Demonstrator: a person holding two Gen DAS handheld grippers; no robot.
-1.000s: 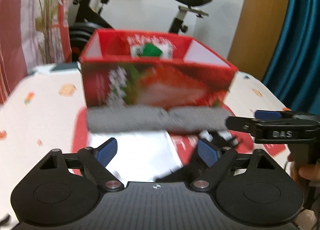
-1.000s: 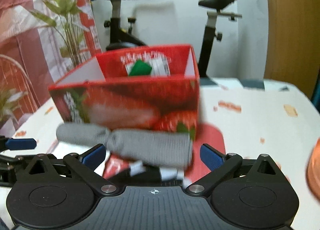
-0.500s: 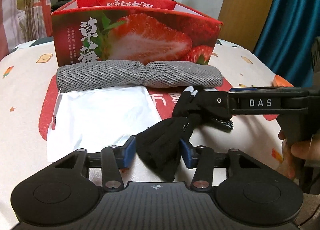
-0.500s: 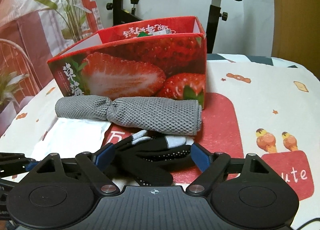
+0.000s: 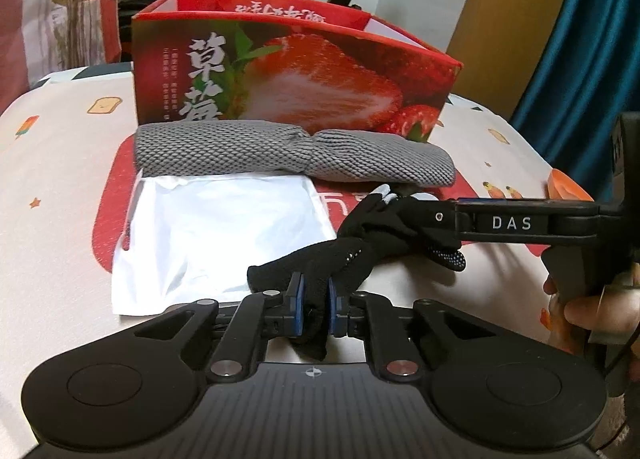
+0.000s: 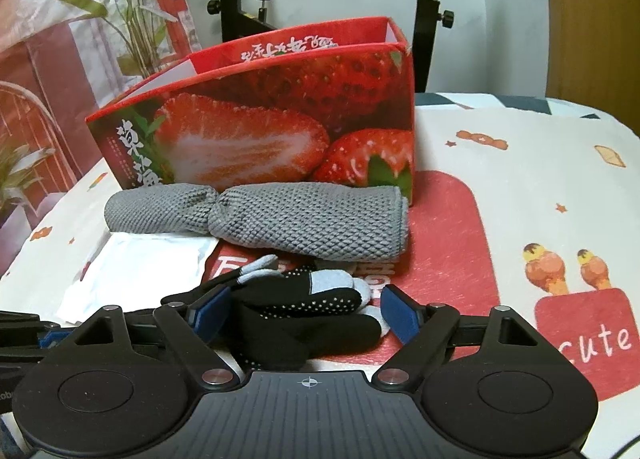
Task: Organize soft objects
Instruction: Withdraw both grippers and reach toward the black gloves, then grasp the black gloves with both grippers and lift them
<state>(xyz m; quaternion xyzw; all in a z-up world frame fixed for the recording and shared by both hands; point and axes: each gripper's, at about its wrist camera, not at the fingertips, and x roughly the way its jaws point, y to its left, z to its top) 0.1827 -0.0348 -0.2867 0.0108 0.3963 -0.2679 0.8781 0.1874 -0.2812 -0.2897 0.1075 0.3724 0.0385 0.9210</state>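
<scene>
Pinching the black glove's (image 5: 320, 263) cuff end in my left gripper (image 5: 314, 305), I see its length run rightward across the desk (image 5: 60, 163) into my right gripper (image 6: 304, 313), whose closing fingers (image 6: 400, 315) aren't pressing yet.

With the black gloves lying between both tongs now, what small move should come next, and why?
Probably close the right tongs on the black gloves. The left tongs, whose jaws have just been closing, already pinch one end of the gloves, while the right jaws, also closing, still stand apart around the other end. After that, both could lift toward the strawberry box.
</scene>
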